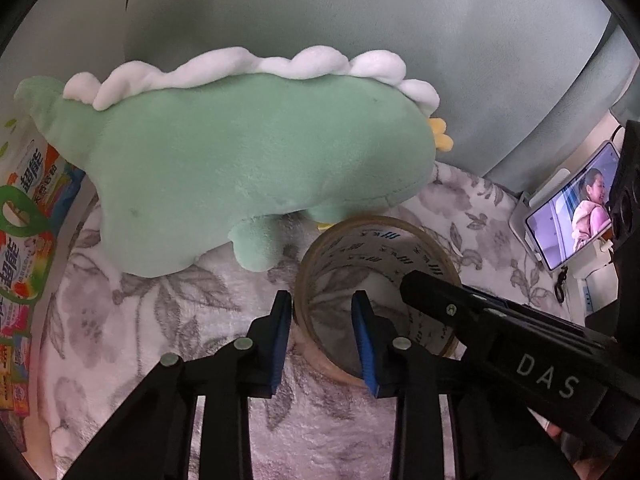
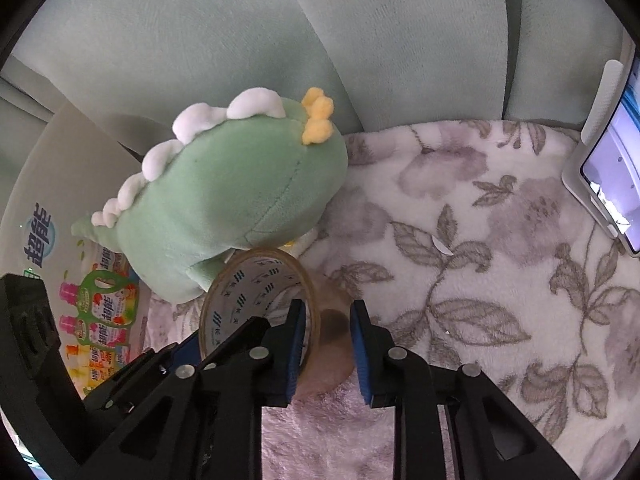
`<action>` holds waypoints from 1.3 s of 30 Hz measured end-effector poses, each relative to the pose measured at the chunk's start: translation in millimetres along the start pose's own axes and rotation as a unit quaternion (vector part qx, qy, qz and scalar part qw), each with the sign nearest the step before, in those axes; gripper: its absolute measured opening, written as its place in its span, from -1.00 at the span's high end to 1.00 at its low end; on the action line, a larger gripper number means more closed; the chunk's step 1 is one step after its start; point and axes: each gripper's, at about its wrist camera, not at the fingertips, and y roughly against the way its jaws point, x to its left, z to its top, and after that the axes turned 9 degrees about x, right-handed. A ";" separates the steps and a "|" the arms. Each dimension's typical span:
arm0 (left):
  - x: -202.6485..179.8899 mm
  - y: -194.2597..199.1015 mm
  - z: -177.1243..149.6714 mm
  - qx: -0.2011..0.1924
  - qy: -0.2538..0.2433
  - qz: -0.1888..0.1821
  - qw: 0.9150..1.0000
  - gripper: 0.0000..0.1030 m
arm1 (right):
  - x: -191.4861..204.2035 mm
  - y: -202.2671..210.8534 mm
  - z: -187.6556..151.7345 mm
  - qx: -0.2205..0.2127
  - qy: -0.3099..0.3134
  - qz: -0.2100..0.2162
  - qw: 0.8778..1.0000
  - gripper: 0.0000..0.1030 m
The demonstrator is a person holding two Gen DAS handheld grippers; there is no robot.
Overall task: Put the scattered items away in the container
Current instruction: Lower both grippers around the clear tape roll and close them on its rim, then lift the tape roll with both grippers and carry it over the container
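The left gripper (image 1: 322, 338) straddles the near wall of a roll of clear tape (image 1: 376, 296): one blue pad sits outside the ring and the other inside its hollow, pinching the wall between them. The right gripper (image 2: 326, 350) does the same on the opposite side of the roll of clear tape (image 2: 260, 300), with one finger inside the core and the other outside against the brownish outer face. In the left wrist view the right gripper's black finger reaches in from the right edge into the ring.

The roll lies on a fluffy white blanket (image 2: 460, 240) printed with grey flowers and leaves. Just behind it, touching or nearly so, lies a green plush dinosaur (image 1: 248, 160) with white spikes along its back and a small yellow tuft on its head. Beyond the toy, to the left, stands a cardboard box (image 2: 60, 184) with colourful detergent pictures on its flaps. Pale green sofa cushions (image 2: 240, 32) rise behind everything. At the right edge a phone (image 1: 572, 216) leans on a white stand, its screen lit.
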 end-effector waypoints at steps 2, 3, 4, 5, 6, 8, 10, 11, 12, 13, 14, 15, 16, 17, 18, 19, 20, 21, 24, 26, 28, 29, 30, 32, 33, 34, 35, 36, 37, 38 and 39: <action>0.3 2.0 -1.1 -0.003 0.000 0.002 1.000 0.45 | 3.8 -1.5 -0.8 -0.002 0.001 -0.001 1.000 0.53; 0.7 3.1 -1.8 -0.005 0.001 0.003 1.000 0.50 | 5.6 -2.3 -1.6 -0.004 0.001 -0.001 1.000 0.53; 1.1 4.3 -2.4 -0.006 0.001 0.003 1.000 0.52 | 6.9 -3.0 -2.2 -0.005 0.000 0.000 1.000 0.55; 1.8 5.6 -2.8 -0.007 0.002 0.003 1.000 0.55 | 8.0 -3.5 -2.9 -0.007 -0.001 0.001 1.000 0.56; 2.9 7.3 -2.8 -0.008 0.003 0.002 1.000 0.58 | 8.7 -4.0 -4.2 -0.007 -0.002 0.002 1.000 0.56; 3.4 10.8 -3.9 -0.008 0.002 0.002 1.000 0.59 | 10.8 -4.9 -6.7 -0.008 -0.003 0.004 1.000 0.57; 2.6 15.0 -6.6 -0.009 -0.001 0.003 1.000 0.60 | 16.7 -5.4 -9.2 -0.009 -0.001 0.001 1.000 0.58; 2.0 17.4 -8.2 -0.010 -0.001 0.003 1.000 0.60 | 19.5 -5.2 -10.6 -0.010 -0.001 0.000 1.000 0.58; 1.4 19.9 -10.0 -0.010 -0.002 0.001 1.000 0.60 | 22.0 -5.0 -12.1 -0.010 -0.002 -0.001 1.000 0.58; 0.8 22.4 -11.7 -0.010 -0.002 0.000 1.000 0.60 | 24.5 -4.7 -13.8 -0.010 -0.003 0.000 1.000 0.58; 0.1 24.9 -13.5 -0.010 -0.002 -0.001 1.000 0.60 | 26.7 -4.3 -15.6 -0.011 -0.004 0.000 1.000 0.58; -0.2 27.9 -14.9 -0.011 -0.002 -0.002 1.000 0.60 | 29.3 -3.0 -17.6 -0.012 -0.004 0.000 1.000 0.58; -0.2 32.5 -16.0 -0.014 -0.003 -0.004 1.000 0.60 | 32.2 -1.4 -19.7 -0.014 -0.003 0.001 1.000 0.58; -0.4 38.0 -17.4 -0.018 -0.004 -0.005 1.000 0.60 | 36.0 1.0 -21.6 -0.017 -0.003 0.000 1.000 0.59; -0.8 42.8 -18.5 -0.020 -0.005 -0.006 1.000 0.61 | 38.2 3.7 -24.1 -0.021 -0.001 0.000 1.000 0.59; -0.6 47.8 -19.8 -0.024 -0.006 -0.007 1.000 0.61 | 39.4 8.3 -25.6 -0.025 0.002 0.000 1.000 0.59; 0.4 53.9 -21.2 -0.029 -0.007 -0.008 1.000 0.61 | 42.8 12.2 -26.8 -0.028 0.004 0.000 1.000 0.60; 1.1 61.0 -22.3 -0.034 -0.009 -0.008 0.999 0.61 | 47.9 15.3 -28.1 -0.032 0.007 0.000 0.999 0.60; 6.6 83.7 -23.7 -0.052 -0.014 -0.010 0.999 0.61 | 67.8 27.6 -34.4 -0.048 0.016 0.002 0.999 0.60; 10.3 102.0 -26.6 -0.064 -0.017 -0.009 0.998 0.61 | 72.1 36.5 -40.0 -0.056 0.022 0.005 0.998 0.60; 12.4 119.9 -30.0 -0.078 -0.019 -0.007 0.997 0.61 | 84.6 48.5 -44.3 -0.066 0.028 0.009 0.997 0.60; 13.3 129.3 -31.5 -0.085 -0.020 -0.007 0.996 0.61 | 89.8 55.1 -46.9 -0.071 0.032 0.010 0.997 0.60; 13.1 136.4 -31.9 -0.093 -0.020 -0.008 0.995 0.61 | 95.0 61.4 -49.5 -0.077 0.037 0.011 0.996 0.60; 15.1 154.1 -29.8 -0.109 -0.019 -0.009 0.994 0.61 | 108.3 75.4 -55.5 -0.088 0.048 0.012 0.995 0.60; 16.1 161.0 -30.9 -0.115 -0.019 -0.009 0.993 0.61 | 111.0 84.9 -58.3 -0.093 0.053 0.013 0.994 0.60; 17.4 169.0 -32.5 -0.122 -0.018 -0.010 0.992 0.61 | 113.1 93.4 -61.6 -0.098 0.058 0.014 0.993 0.60; 19.5 179.4 -35.1 -0.130 -0.018 -0.010 0.991 0.61 | 118.8 100.4 -64.2 -0.103 0.064 0.014 0.993 0.60; 21.7 189.3 -37.4 -0.137 -0.017 -0.011 0.990 0.61 | 124.3 108.5 -65.8 -0.108 0.069 0.015 0.992 0.60; 24.1 198.2 -39.3 -0.145 -0.016 -0.011 0.989 0.61 | 129.3 117.2 -67.0 -0.114 0.075 0.016 0.991 0.60; 26.5 207.1 -41.2 -0.153 -0.015 -0.011 0.988 0.61 | 136.7 123.5 -68.7 -0.119 0.080 0.017 0.989 0.60; 29.6 217.0 -43.0 -0.162 -0.014 -0.011 0.987 0.61 | 146.5 128.9 -70.8 -0.125 0.087 0.017 0.988 0.60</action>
